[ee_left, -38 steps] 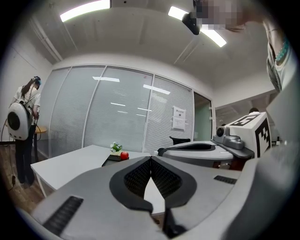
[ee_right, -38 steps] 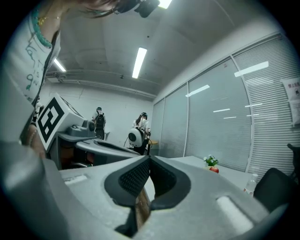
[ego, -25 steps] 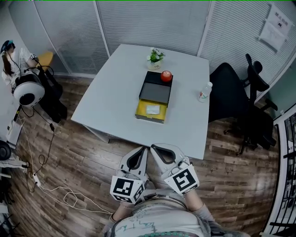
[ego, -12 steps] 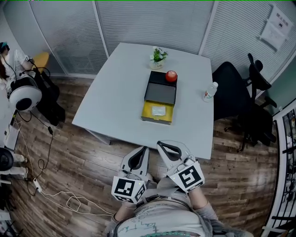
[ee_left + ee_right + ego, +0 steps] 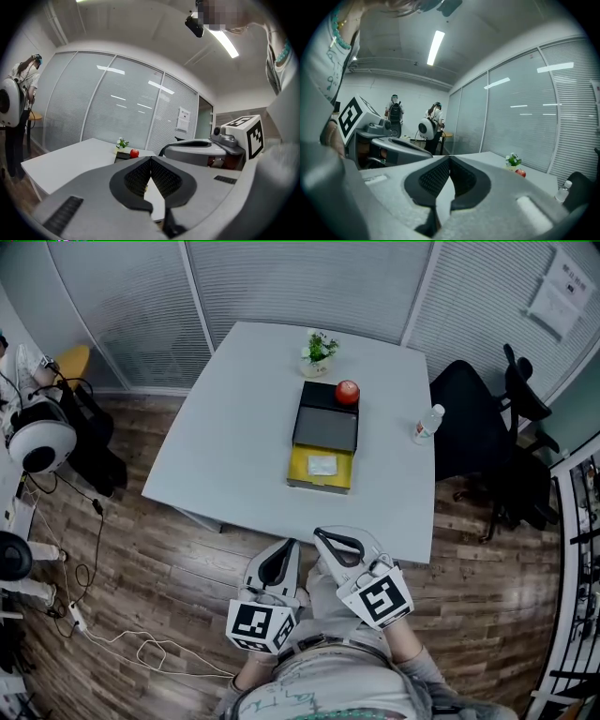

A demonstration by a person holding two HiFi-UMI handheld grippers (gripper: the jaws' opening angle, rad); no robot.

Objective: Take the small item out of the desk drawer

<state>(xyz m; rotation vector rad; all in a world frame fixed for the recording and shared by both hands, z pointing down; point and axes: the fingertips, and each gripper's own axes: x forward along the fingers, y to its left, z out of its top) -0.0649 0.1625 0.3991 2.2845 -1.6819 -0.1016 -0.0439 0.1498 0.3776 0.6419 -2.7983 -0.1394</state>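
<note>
On the white table [image 5: 234, 437] stands a dark desk drawer unit [image 5: 325, 427]. Its yellow drawer [image 5: 322, 472] is pulled out toward me, with a small white item [image 5: 322, 464] lying inside. Both grippers hover over the floor just short of the table's near edge, well away from the drawer. My left gripper [image 5: 287, 546] [image 5: 150, 160] is shut with nothing in it. Beside it, my right gripper [image 5: 319, 535] [image 5: 449, 159] is shut and empty too.
A red apple [image 5: 347, 392] sits on top of the drawer unit, with a small potted plant [image 5: 319, 351] behind it. A water bottle [image 5: 427, 424] stands near the table's right edge, next to a black office chair [image 5: 487, 427]. Cables [image 5: 103, 624] and equipment lie on the floor at left.
Both grippers have drifted slightly at the bottom of the head view and stayed shut. The table now sits a little higher and further right in that view.
</note>
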